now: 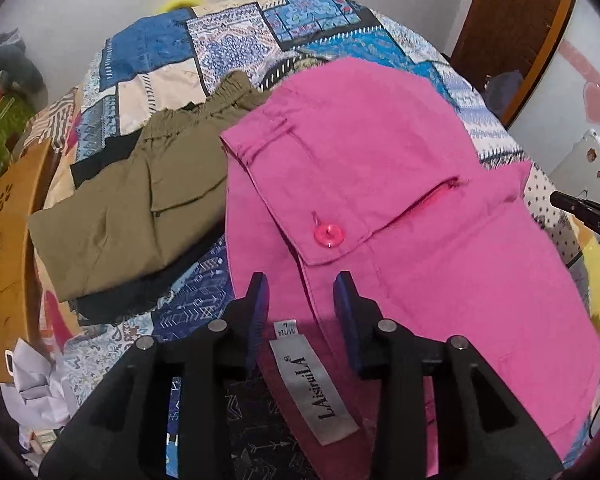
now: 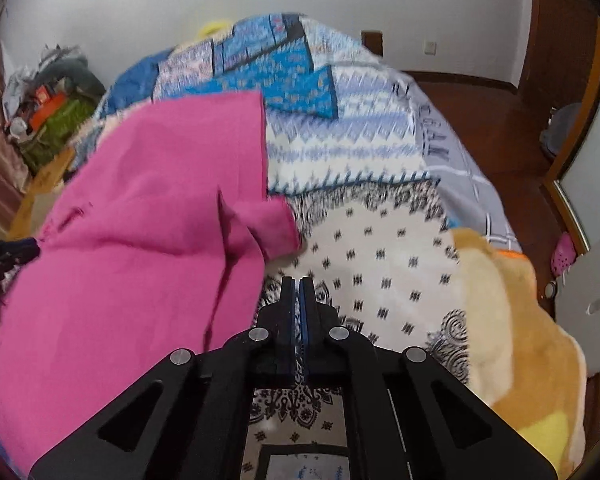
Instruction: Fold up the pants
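Observation:
Pink pants (image 1: pixel 380 184) lie spread on the patterned bed cover, back pocket flap with a pink button (image 1: pixel 329 235) facing up. My left gripper (image 1: pixel 302 284) is open, its fingers on either side of the waistband edge just above the brand label (image 1: pixel 320 388). In the right wrist view the pink pants (image 2: pixel 140 248) lie to the left. My right gripper (image 2: pixel 298 284) is shut and empty over the bed cover, just right of the pants' edge. The right gripper's tip also shows in the left wrist view (image 1: pixel 580 216).
Folded olive pants (image 1: pixel 140 208) lie on a dark garment left of the pink pants. A wooden stool (image 1: pixel 8 248) stands at the bed's left edge. A tan plush blanket (image 2: pixel 520 320) lies at right. The bed cover (image 2: pixel 380 240) drops to wooden floor beyond.

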The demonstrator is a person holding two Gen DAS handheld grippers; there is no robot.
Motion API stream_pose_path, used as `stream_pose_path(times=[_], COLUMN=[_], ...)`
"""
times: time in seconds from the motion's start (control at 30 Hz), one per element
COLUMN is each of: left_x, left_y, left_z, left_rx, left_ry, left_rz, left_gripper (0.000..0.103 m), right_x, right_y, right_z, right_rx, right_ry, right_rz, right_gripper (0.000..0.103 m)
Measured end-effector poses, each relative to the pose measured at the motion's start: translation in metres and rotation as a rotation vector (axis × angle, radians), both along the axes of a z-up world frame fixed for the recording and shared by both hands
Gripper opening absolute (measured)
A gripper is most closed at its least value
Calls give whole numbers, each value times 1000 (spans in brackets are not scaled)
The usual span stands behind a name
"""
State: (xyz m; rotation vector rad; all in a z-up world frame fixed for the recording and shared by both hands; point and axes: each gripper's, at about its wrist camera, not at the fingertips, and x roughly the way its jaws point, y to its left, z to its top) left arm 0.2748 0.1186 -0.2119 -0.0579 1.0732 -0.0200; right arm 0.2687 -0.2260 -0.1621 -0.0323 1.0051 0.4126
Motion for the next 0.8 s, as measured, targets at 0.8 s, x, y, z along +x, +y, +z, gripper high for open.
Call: stream_pose_path(times=[0.8], left_x=[54], left_y=[8], left_z=[-23], left_rx=[-125], left_ry=[49], left_rz=[29], left_gripper=[56], right_x=[54], right_y=[38], right_z=[-54], right_rx=[135], right_ry=[139], right_rz=[15], right_gripper=[25])
